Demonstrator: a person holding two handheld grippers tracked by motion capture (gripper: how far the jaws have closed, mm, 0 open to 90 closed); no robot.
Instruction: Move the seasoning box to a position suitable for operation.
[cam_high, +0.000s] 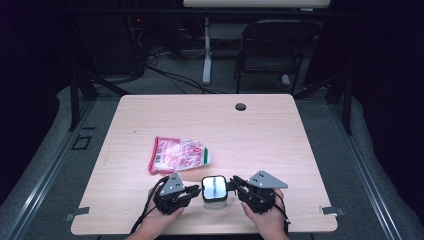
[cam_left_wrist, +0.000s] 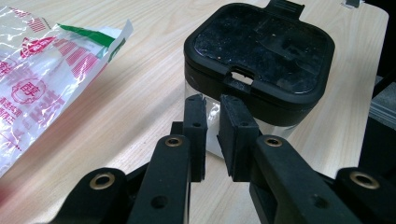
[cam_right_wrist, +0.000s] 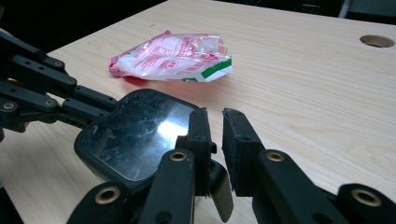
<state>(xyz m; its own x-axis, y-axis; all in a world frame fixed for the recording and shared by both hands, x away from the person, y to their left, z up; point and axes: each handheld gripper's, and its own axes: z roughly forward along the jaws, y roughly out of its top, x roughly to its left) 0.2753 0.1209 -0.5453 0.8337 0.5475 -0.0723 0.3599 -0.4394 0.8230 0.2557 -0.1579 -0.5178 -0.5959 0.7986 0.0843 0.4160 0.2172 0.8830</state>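
A small clear container with a black lid (cam_high: 214, 189) stands near the table's front edge, between my two grippers. My left gripper (cam_high: 196, 191) points at its left side. In the left gripper view its jaws (cam_left_wrist: 212, 100) stand a narrow gap apart, just in front of the clear wall below the lid (cam_left_wrist: 259, 46), with nothing between them. My right gripper (cam_high: 233, 184) reaches the container's right side. In the right gripper view its jaws (cam_right_wrist: 215, 114) are also narrowly apart at the edge of the lid (cam_right_wrist: 135, 130). The lid's tab (cam_right_wrist: 220, 191) lies low between them, and wood shows through the gap above.
A red and white plastic bag (cam_high: 179, 154) (cam_left_wrist: 42, 79) (cam_right_wrist: 173, 56) lies flat on the wooden table (cam_high: 260, 135), just behind the container. A round cable hole (cam_high: 241, 106) (cam_right_wrist: 377, 41) sits near the far edge. A chair (cam_high: 272, 50) stands beyond the table.
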